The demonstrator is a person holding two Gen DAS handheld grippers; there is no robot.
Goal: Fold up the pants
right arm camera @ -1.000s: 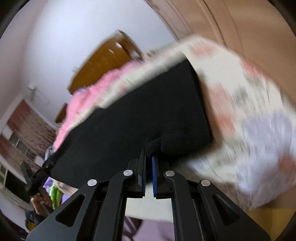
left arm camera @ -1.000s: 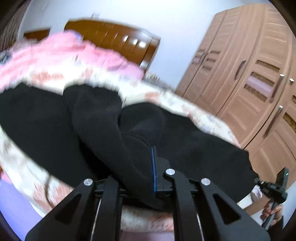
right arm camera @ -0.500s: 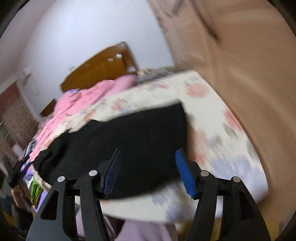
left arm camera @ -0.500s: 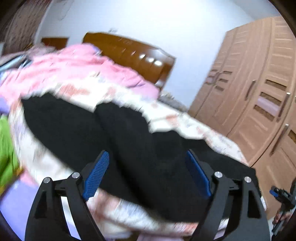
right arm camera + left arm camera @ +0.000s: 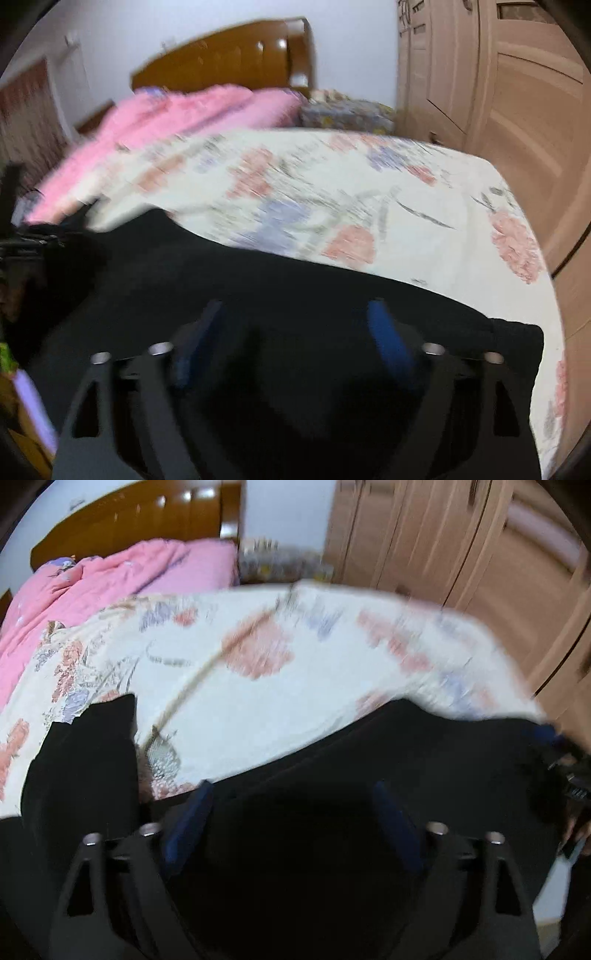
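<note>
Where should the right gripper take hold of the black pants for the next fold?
Probably the corner at the right end of the black pants, where the edge lies flat on the floral bedspread. The right gripper is open; come in low from the near bed edge, one finger sliding under the hem.

- We saw the pants (image 5: pixel 424 760) were soft black cloth, dull with no shine.
- We saw the bed sheet (image 5: pixel 240 701) was thin white cloth printed with flowers.
- We saw the pink blanket (image 5: pixel 85 587) was puffy cloth with lines sewn in.
- The headboard (image 5: pixel 236 55) was brown wood, so shiny it showed bright spots.
- The wardrobe doors (image 5: pixel 517 92) were pale wood and not shiny.
- The left gripper (image 5: pixel 291 812) and right gripper (image 5: pixel 299 332) looked like dull black plastic, with blue pads (image 5: pixel 388 339) and small shiny metal screws (image 5: pixel 432 348).
</note>
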